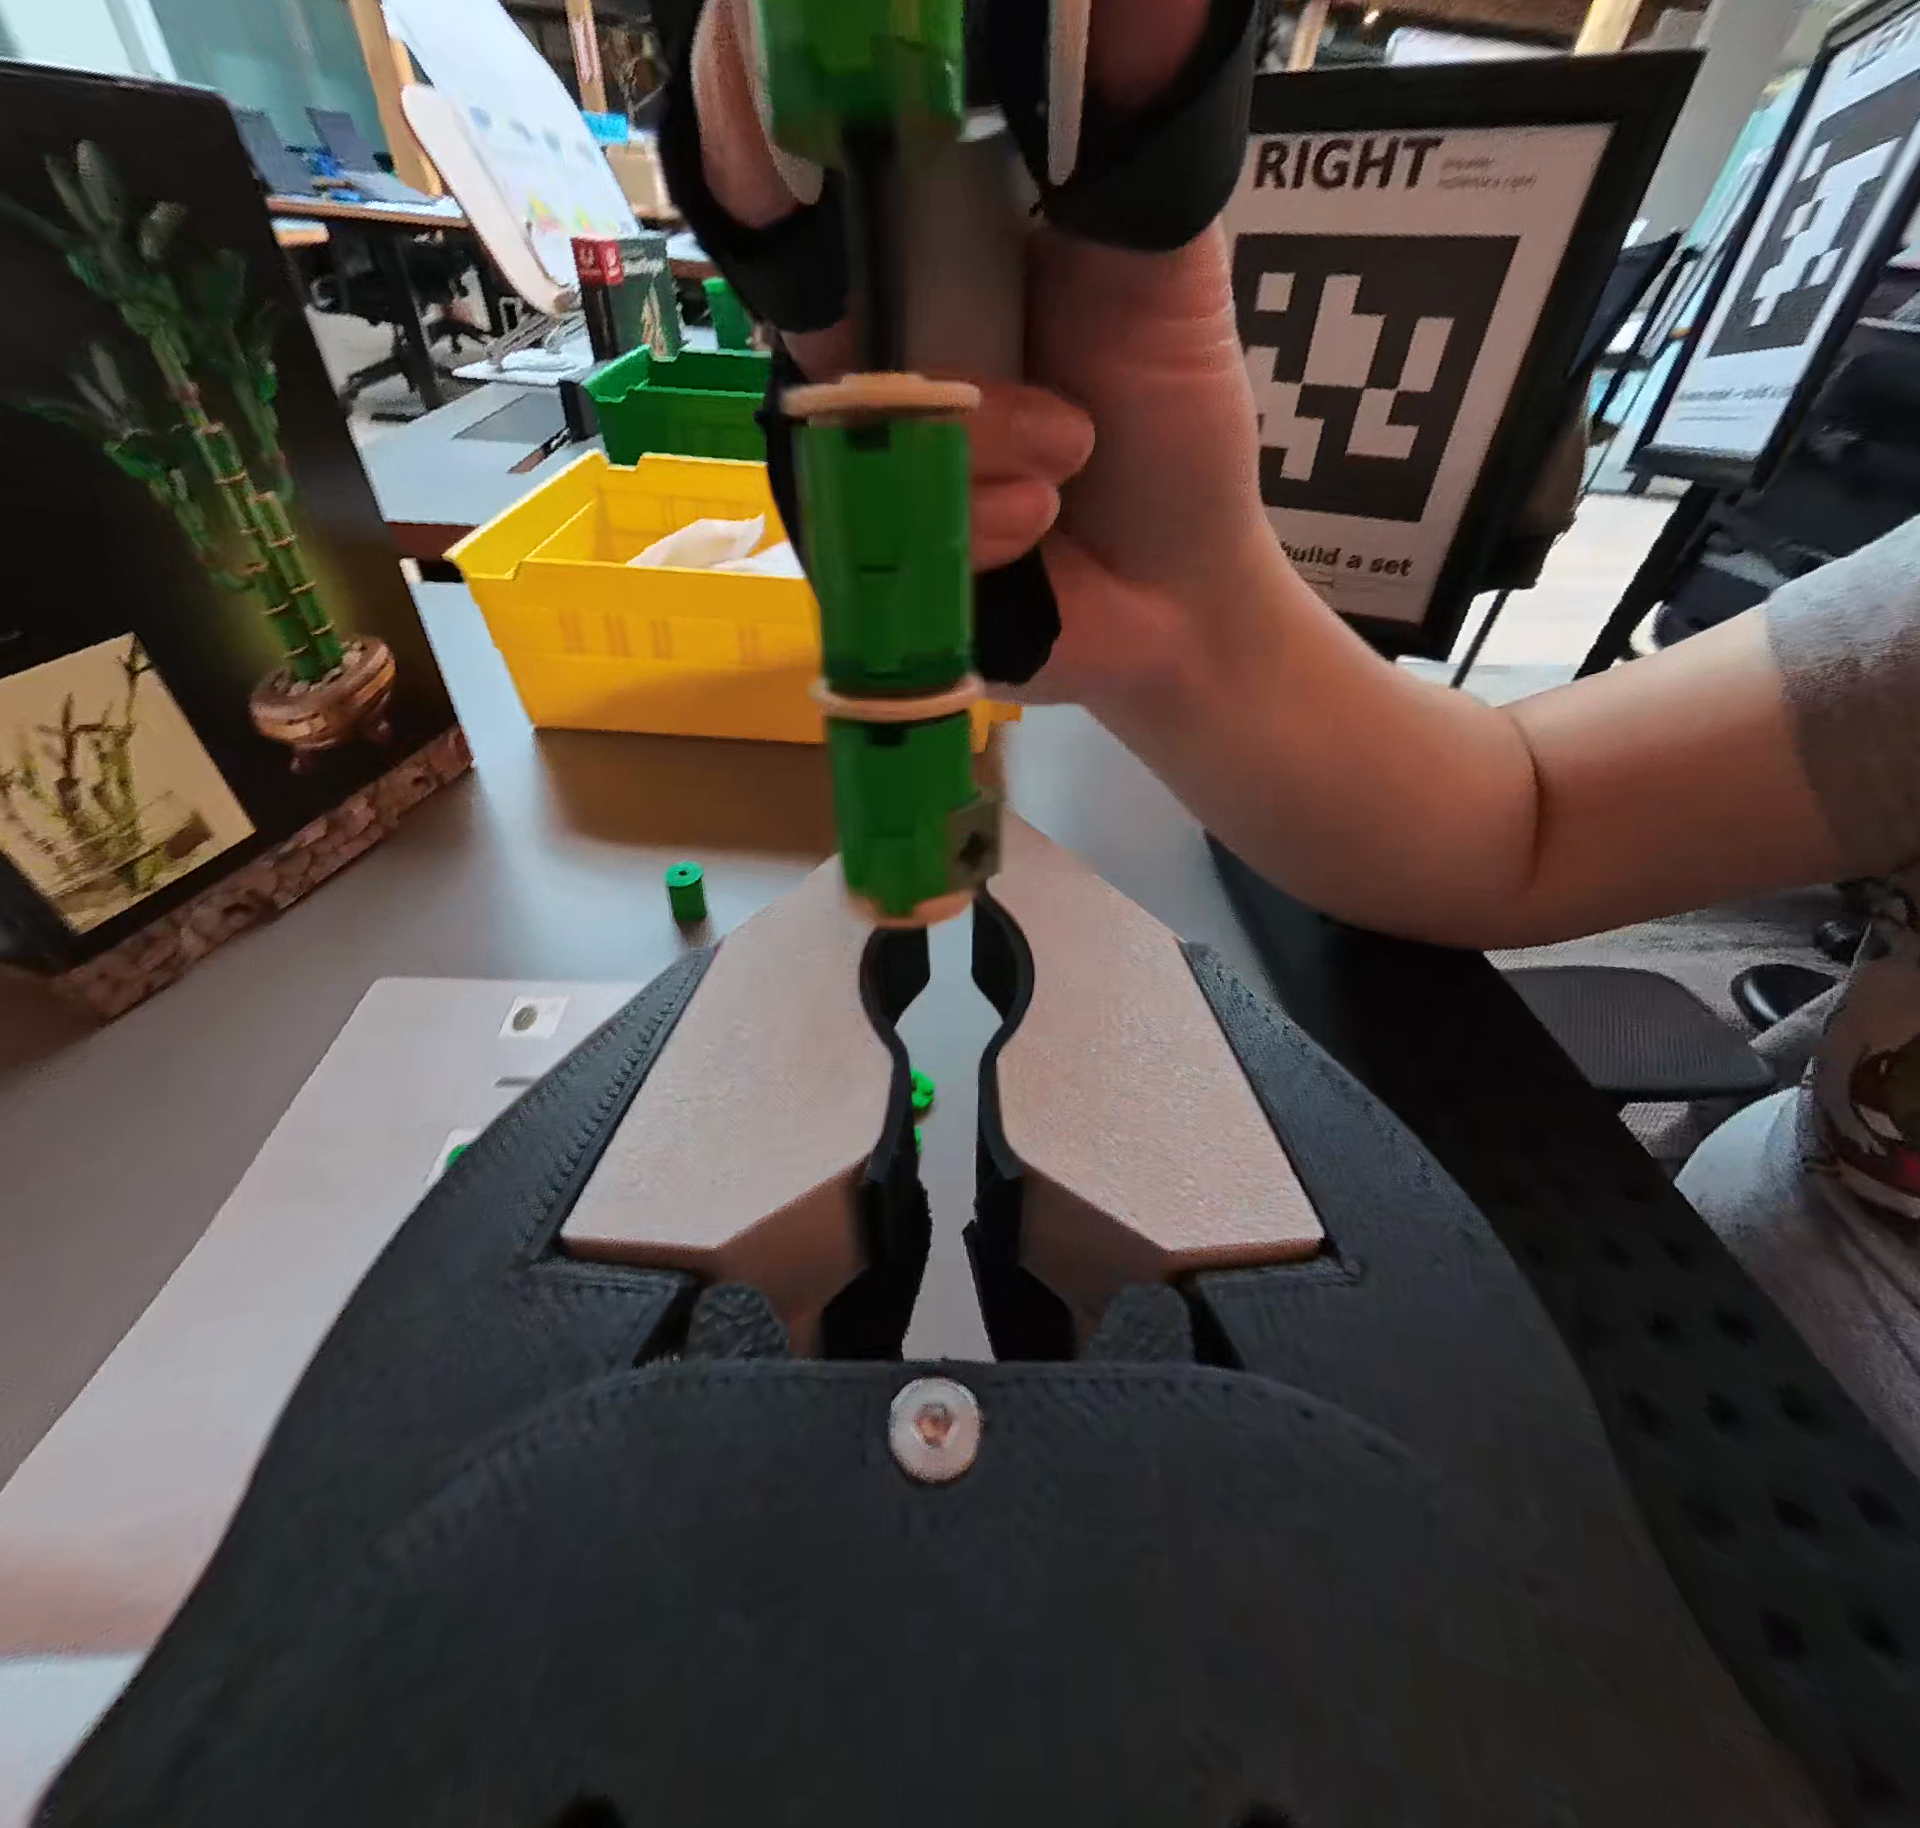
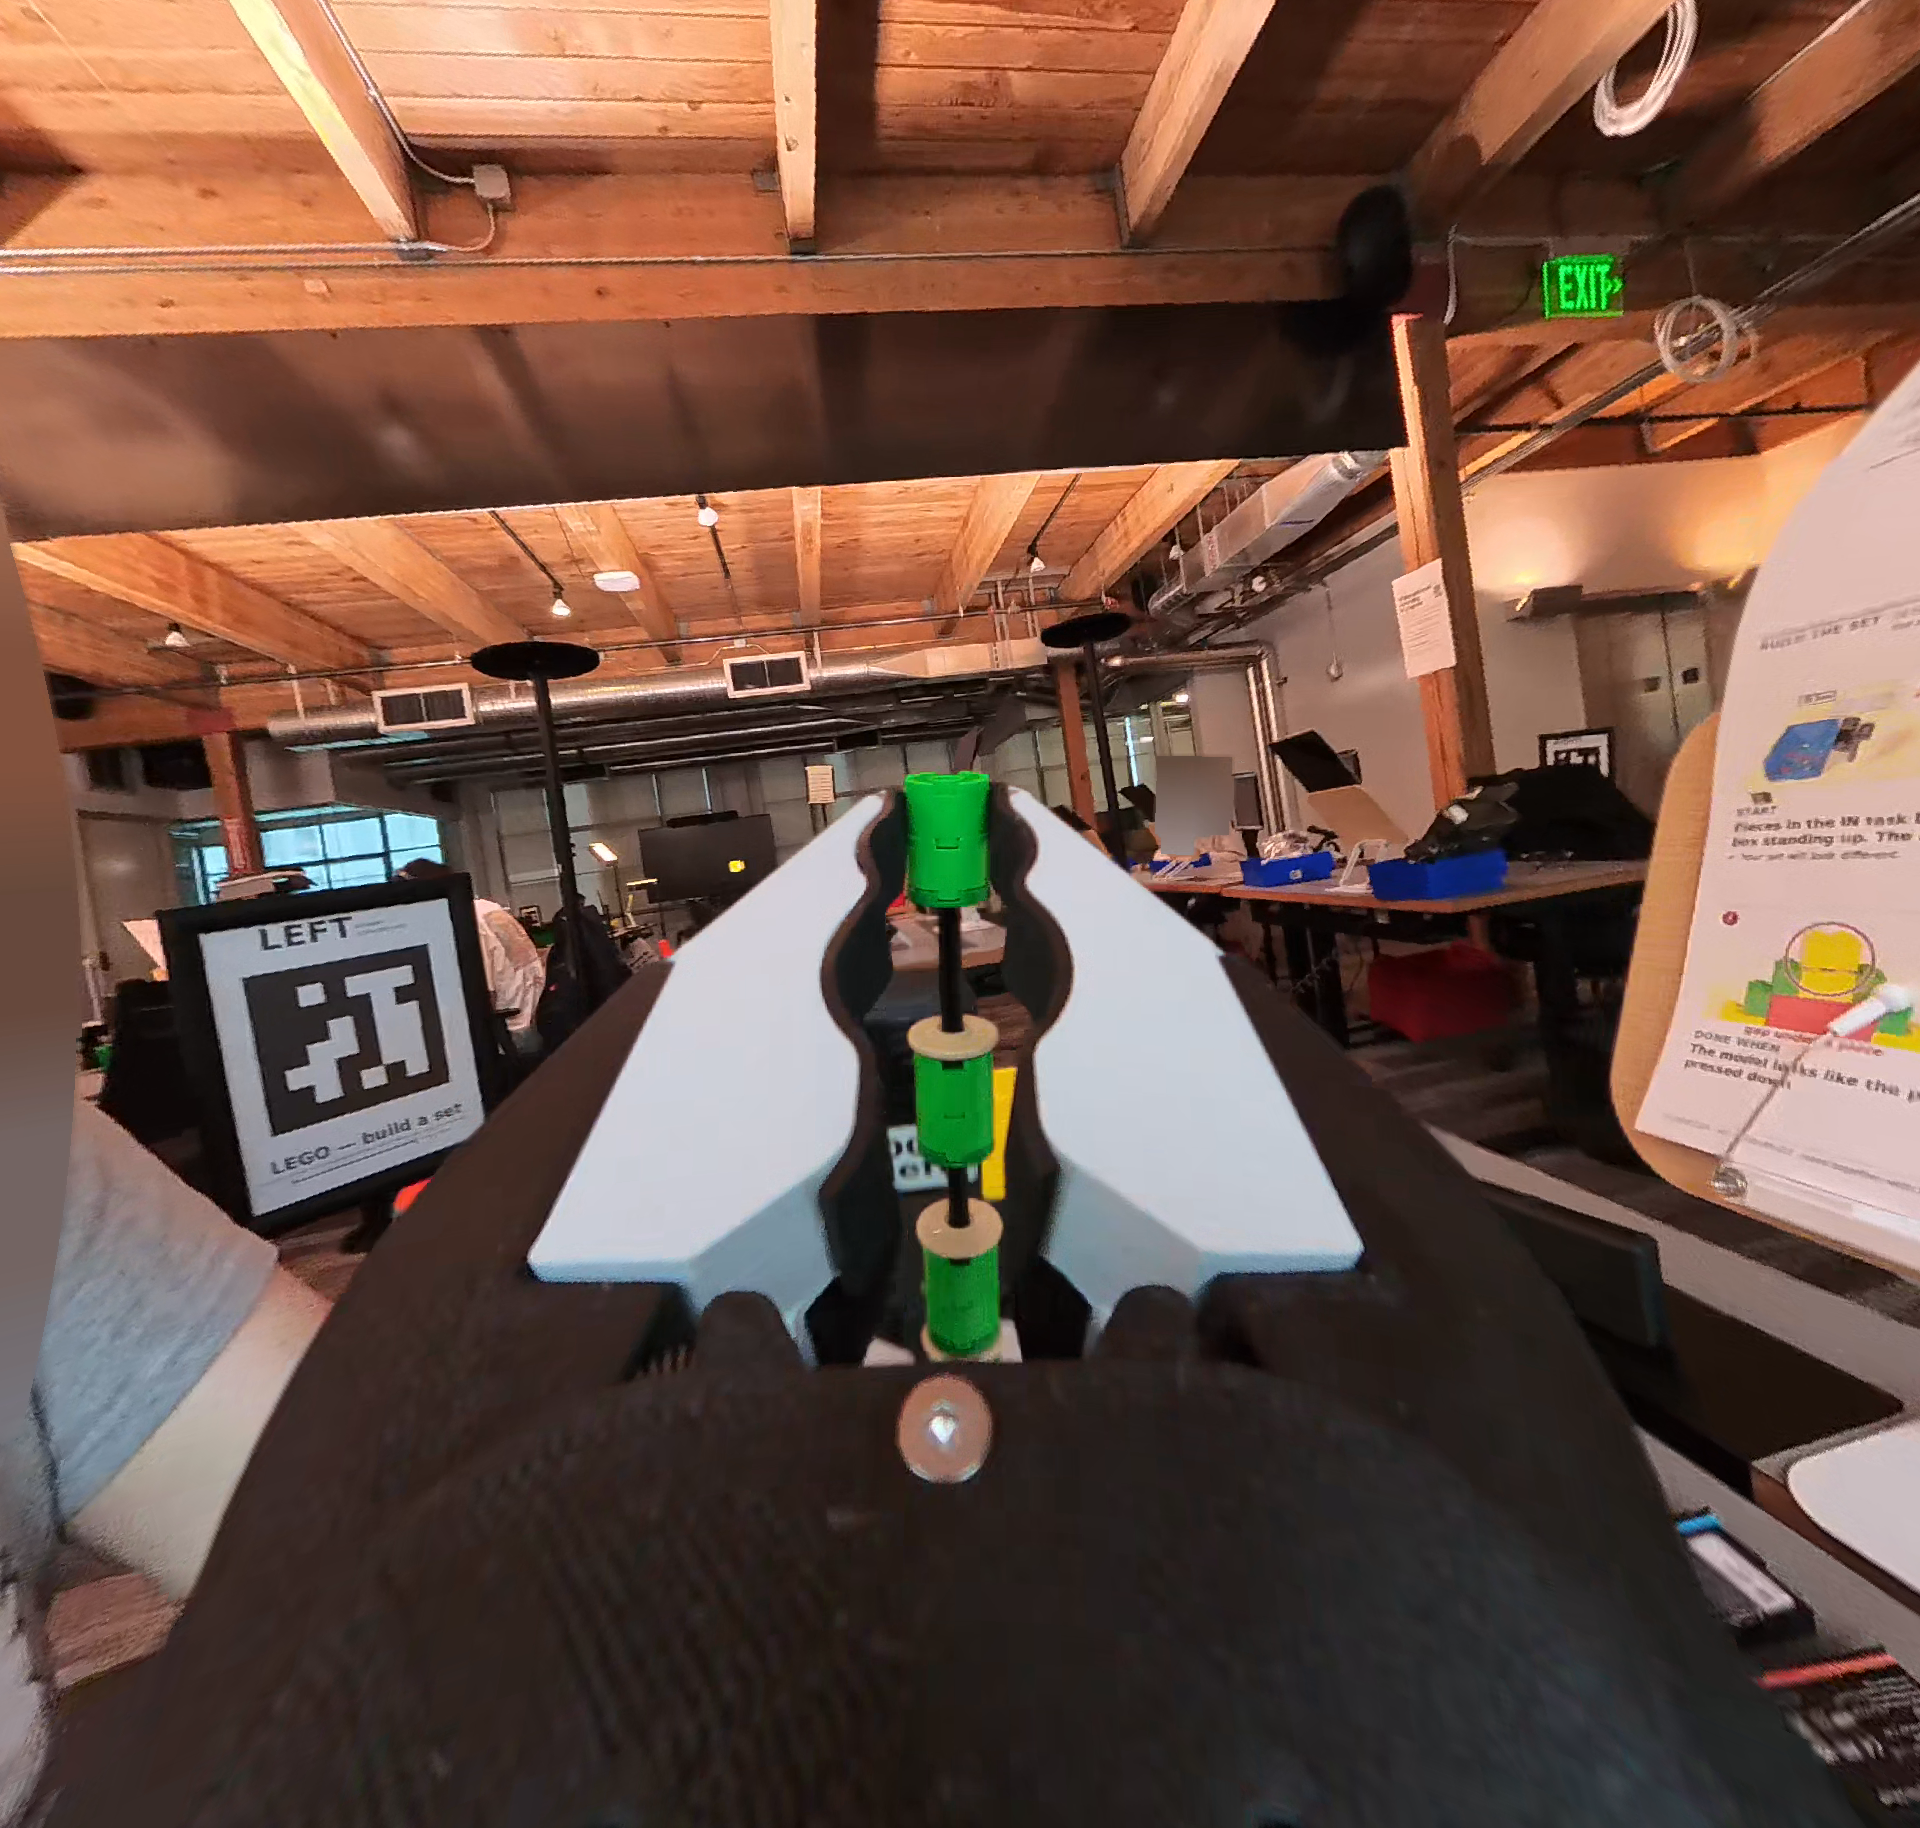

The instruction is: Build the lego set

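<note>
In the left wrist view, the left gripper (image 1: pixel 928 931) fills the lower frame, its tan fingers (image 1: pixel 769 1040) nearly pressed together with only a narrow gap and nothing visibly clamped; the tips sit just below the bottom end of the bamboo stalk (image 1: pixel 902 635). The stalk, built of green cylinder sections and tan rings on a black axle, hangs upright at frame centre, held higher up by the right gripper, whose handle a hand (image 1: pixel 1122 490) grasps. In the right wrist view, the right gripper (image 2: pixel 948 822) pinches the top green section (image 2: pixel 945 841) between its pale fingertips, the remaining sections running down between the fingers toward the camera. On the dark table (image 1: pixel 582 843), a loose green cylinder piece (image 1: pixel 686 891) stands left of centre. A yellow bin (image 1: pixel 644 615) sits behind it, a green bin (image 1: pixel 675 407) farther back, and the set box (image 1: pixel 187 531) stands at the left edge.
</note>
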`<state>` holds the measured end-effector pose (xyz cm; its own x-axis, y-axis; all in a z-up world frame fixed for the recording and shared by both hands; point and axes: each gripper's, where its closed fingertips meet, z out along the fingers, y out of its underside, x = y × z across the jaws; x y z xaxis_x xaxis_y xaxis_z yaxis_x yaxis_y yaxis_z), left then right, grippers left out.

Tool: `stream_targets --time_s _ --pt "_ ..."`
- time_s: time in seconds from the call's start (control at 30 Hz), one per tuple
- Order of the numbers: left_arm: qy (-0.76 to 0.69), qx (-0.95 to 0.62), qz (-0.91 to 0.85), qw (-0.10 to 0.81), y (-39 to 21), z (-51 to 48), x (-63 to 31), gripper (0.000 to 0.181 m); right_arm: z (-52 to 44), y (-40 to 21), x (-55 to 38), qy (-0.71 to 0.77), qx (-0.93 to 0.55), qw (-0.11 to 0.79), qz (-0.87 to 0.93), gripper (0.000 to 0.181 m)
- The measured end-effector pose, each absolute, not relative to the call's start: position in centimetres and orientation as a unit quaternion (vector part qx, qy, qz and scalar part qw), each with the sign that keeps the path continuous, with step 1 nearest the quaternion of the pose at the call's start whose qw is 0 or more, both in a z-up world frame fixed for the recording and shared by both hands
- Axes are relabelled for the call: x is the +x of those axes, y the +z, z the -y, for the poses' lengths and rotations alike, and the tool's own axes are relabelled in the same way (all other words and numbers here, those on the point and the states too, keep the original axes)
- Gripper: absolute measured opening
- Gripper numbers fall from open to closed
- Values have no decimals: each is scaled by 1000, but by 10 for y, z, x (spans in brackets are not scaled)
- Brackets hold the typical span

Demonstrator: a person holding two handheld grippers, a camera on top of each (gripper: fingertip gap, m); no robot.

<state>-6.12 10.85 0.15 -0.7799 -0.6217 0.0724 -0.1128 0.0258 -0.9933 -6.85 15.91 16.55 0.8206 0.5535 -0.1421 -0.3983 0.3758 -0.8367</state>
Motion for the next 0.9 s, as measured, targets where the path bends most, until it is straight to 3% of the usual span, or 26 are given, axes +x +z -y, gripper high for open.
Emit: stream_targets --time_s 0.43,0.9 --pt "-708 -272 -597 262 3 -101 -43 0 -180 155 -91 276 -497 821 51 14" --pt "-674 -340 -554 351 -4 -129 -27 0 -200 133 -91 277 -521 807 1 14"
